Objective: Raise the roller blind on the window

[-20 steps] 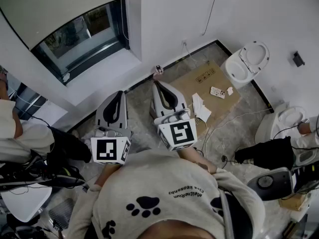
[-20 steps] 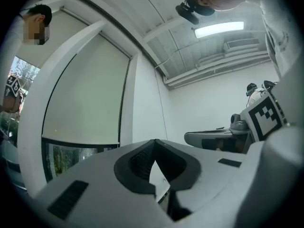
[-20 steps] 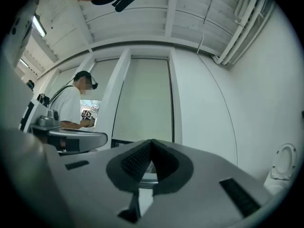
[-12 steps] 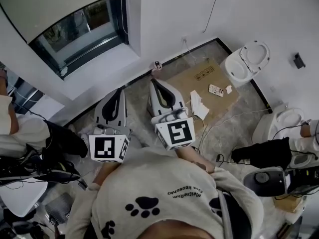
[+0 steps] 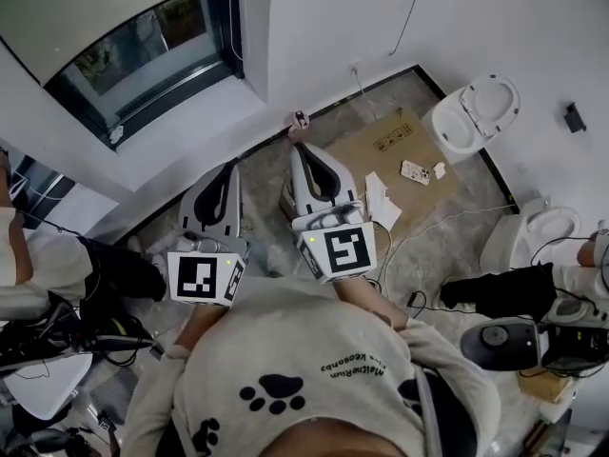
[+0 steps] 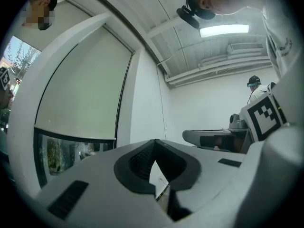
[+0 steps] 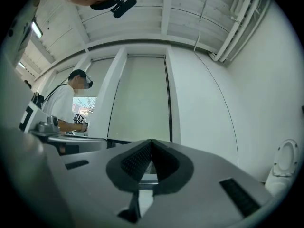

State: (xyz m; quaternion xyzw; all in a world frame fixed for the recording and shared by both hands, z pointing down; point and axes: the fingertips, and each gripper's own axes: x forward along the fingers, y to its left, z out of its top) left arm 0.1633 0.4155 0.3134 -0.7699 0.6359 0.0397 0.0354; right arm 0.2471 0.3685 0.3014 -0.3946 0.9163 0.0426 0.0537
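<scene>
**Two clenched grippers, blind mostly down**

We hold both grippers low in front of the chest, side by side and apart, their noses aimed toward the wall under the window. Our left gripper (image 5: 225, 174) has its jaws pressed together on nothing. Our right gripper (image 5: 306, 155) is clenched the same way, also empty, and in the head view its nose lies near the edge of the cardboard (image 5: 385, 150) on the floor. In both gripper views the dark pads (image 6: 139, 163) meet at the tip, with only wall and window behind them.

The blind (image 5: 95, 8) is a pale, plain sheet hanging over most of the window. In the head view it sits up and to the left, well apart from both grippers. Its lower edge runs straight, and below it a strip of glass (image 5: 143, 60) shows greenery outside.

Against the frame of a moment ago, our grippers keep nearly the same places and the same shut jaws. The head view has shifted slightly, so the window sits a touch higher. The blind covers about the same share of the glass as before.
</scene>
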